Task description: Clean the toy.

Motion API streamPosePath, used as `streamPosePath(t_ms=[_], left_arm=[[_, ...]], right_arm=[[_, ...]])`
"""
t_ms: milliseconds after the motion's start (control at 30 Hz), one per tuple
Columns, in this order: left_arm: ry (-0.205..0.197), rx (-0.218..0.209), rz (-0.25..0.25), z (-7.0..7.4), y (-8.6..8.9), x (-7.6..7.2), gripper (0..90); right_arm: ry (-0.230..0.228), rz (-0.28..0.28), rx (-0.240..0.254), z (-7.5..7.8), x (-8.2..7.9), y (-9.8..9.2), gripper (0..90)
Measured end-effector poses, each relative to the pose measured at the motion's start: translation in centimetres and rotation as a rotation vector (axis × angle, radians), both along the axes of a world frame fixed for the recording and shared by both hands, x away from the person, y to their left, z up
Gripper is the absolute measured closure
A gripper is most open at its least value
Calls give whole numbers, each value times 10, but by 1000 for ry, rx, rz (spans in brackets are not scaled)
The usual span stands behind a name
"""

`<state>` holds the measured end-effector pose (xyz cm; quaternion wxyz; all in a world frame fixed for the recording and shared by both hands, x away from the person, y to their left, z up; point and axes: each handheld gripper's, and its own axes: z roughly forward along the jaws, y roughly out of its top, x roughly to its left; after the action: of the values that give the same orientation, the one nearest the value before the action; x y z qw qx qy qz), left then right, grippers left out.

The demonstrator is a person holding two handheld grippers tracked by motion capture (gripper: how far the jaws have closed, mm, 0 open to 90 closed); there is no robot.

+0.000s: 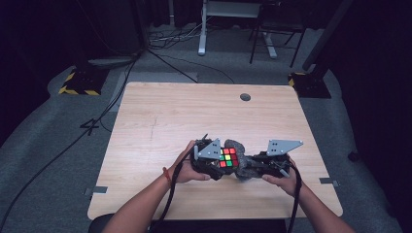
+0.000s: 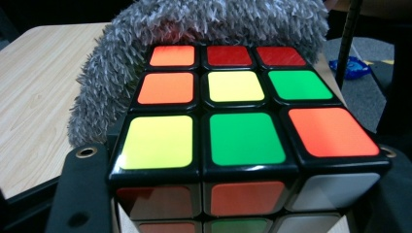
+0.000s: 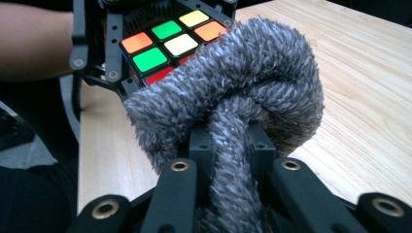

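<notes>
Toward the near edge of the pale wooden worktop (image 1: 160, 121) the person holds the two grippers nose to nose, just right of the middle. The left gripper (image 1: 214, 162) has its black jaws closed on a colour-tiled puzzle cube with a black frame (image 1: 228, 158), one jaw on each side of it. From above, the cube is just a small patch of red, green and yellow squares. The left gripper view brings the cube (image 2: 243, 131) close: orange and red tiles along the far row, yellow at the centre, green beside and below it, and more tiles on the near face dropping into shadow.

The right gripper (image 1: 257, 165) is clamped tight on a shaggy grey fibre duster cloth (image 1: 243, 162). The right gripper view shows a twisted strand of the cloth (image 3: 233, 145) pinched between the jaws, the rest bulging out in a thick loop that presses against the cube (image 3: 167, 43) near its edge. In the left gripper view the same cloth (image 2: 116, 73) curls around the cube's far and left sides, touching it.
</notes>
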<state>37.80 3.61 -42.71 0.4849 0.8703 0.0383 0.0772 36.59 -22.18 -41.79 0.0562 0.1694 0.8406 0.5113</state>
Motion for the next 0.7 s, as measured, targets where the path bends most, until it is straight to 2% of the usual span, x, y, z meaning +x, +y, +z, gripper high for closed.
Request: streamPosePath(t_ms=[200,267,300,367,433,533,700], left_arm=[[2,31,-2,-4,-4,-2,299],[-11,81,-13,-5,-9,-4,300],[-38,104,-8,-8,-13,-7,323],[-38,145,-29,-12,-17,-9,331],[-47,144,-24,-13,-17,-9,333],[-49,139,-14,-11,-16,-9,334],[-42,104,3,-5,-11,-7,335]], right_arm=[[-12,0,13,-1,0,0,786],[-9,17,39,0,-1,0,786],[-8,31,42,0,-2,1,787],[-35,46,4,2,-7,9,787],[-45,44,-15,1,-8,11,787],[-25,32,4,0,-5,7,787],[-20,11,-42,-2,-3,6,787]])
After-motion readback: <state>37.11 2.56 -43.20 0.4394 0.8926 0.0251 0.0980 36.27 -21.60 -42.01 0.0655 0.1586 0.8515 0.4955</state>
